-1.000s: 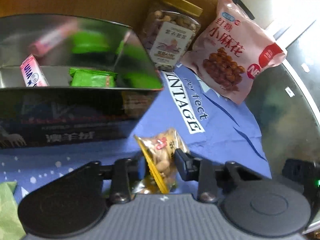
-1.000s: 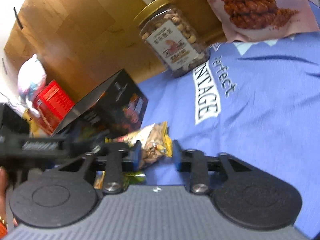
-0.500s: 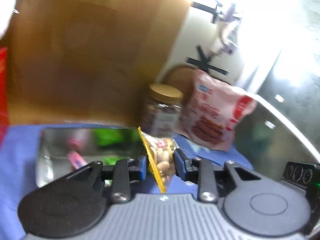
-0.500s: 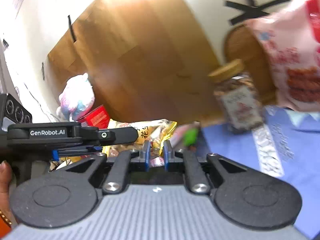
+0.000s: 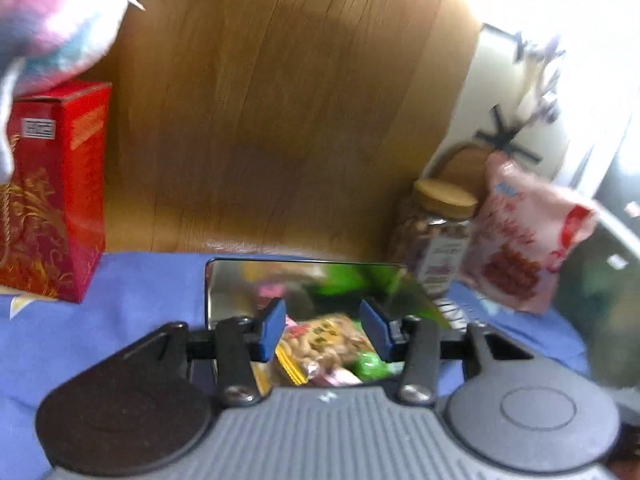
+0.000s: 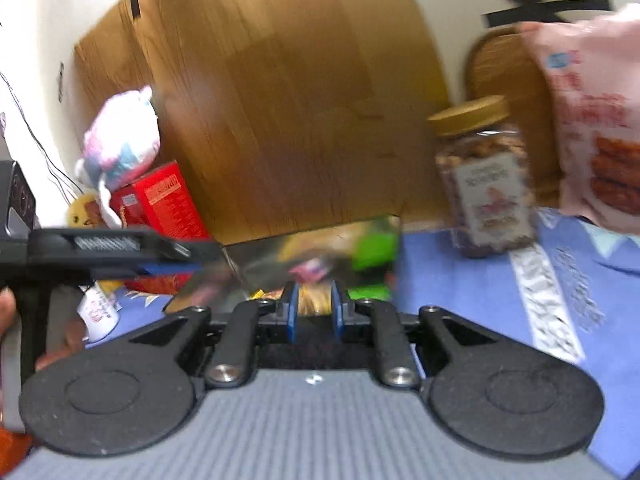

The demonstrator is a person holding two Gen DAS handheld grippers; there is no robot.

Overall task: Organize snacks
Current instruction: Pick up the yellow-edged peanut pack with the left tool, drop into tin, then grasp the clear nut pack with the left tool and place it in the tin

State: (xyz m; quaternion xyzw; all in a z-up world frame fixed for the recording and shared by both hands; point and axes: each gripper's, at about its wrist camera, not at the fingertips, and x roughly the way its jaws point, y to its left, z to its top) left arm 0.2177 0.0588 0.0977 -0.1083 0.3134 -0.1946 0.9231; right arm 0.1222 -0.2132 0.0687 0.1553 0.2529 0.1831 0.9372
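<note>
In the left wrist view, the left gripper (image 5: 323, 330) has its blue fingers wide apart. One yellow peanut packet (image 5: 324, 342) lies below them in the shiny tin box (image 5: 224, 280), touching neither finger. It looks like the drop step. I think the next move is to lift away and fetch another snack. I count one nut jar (image 5: 438, 236), one pink snack bag (image 5: 520, 248) and one red box (image 5: 52, 208)

In the right wrist view, the right gripper (image 6: 314, 314) has fingers close together with a small gap. I cannot tell if it holds anything. The tin box sits just past it, the jar far right
</note>
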